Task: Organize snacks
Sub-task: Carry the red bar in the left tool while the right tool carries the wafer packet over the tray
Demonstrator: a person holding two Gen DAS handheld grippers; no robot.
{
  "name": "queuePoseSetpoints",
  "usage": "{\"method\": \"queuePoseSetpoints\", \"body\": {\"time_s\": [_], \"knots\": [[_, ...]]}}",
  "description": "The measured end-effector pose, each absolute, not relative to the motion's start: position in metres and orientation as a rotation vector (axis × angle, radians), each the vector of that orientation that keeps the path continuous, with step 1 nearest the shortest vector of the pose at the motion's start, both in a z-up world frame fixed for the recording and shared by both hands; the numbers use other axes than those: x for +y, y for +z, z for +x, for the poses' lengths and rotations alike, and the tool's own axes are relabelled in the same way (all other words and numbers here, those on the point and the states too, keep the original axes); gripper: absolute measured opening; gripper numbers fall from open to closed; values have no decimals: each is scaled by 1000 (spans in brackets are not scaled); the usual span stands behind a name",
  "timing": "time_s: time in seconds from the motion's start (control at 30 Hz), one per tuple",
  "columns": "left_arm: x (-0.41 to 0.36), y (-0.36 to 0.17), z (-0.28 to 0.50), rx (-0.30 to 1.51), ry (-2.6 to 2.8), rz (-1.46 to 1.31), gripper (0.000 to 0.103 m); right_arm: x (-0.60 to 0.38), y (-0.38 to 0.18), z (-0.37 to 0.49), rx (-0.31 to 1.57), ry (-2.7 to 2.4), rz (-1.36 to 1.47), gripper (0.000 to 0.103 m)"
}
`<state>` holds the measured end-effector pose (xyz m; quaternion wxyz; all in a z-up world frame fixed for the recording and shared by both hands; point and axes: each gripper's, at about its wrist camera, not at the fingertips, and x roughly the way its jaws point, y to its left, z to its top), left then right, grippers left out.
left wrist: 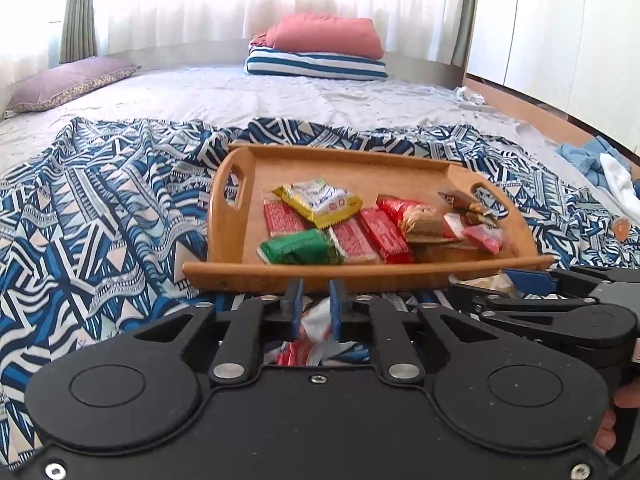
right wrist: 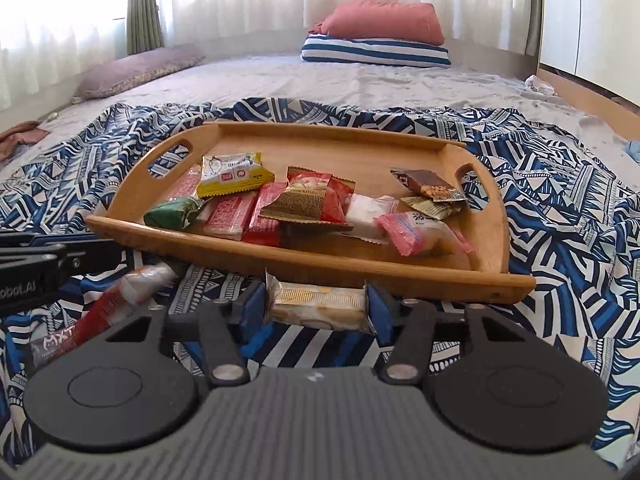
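A wooden tray (left wrist: 320,276) (right wrist: 304,258) with handle cutouts sits on a blue patterned cloth and holds several wrapped snacks, among them a yellow packet (left wrist: 320,202) (right wrist: 234,176) and a green one (left wrist: 298,246) (right wrist: 172,212). My left gripper (left wrist: 316,304) is just in front of the tray's near rim, its blue pads closed on a red and white wrapper (left wrist: 316,324) that also shows in the right wrist view (right wrist: 120,300). My right gripper (right wrist: 316,302) is closed on a beige cracker packet (right wrist: 320,302) in front of the tray.
The blue patterned cloth (left wrist: 100,208) covers the near half of a grey bed. Folded striped and pink bedding (left wrist: 316,46) lies at the far end, a purple pillow (left wrist: 68,82) at the far left. Blue and white clothes (left wrist: 600,168) lie at the right edge.
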<state>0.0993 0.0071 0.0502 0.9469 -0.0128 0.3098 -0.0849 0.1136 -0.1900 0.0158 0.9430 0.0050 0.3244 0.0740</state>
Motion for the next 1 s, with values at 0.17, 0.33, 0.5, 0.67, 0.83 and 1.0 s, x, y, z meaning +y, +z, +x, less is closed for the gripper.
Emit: {"method": "queuePoseSetpoints", "body": {"time_s": [0.17,0.33,0.5,0.67,0.83,1.0], "knots": [[6,51,99,630,-193,-28,23,-198,26,109,631,145,11,58],[6,37,95,659,-192,12,55,-209,22,105,641,132,31,59],[5,19,101,716,-171,23,60,-215,15,101,655,122,41,59],[8,13,108,777,-177,-53,19,-216,12,97,653,126,32,59],[8,25,102,757,-206,-70,18,-216,16,93,629,130,26,59],[3,47,97,704,-220,-68,18,-217,28,93,592,131,36,58]]}}
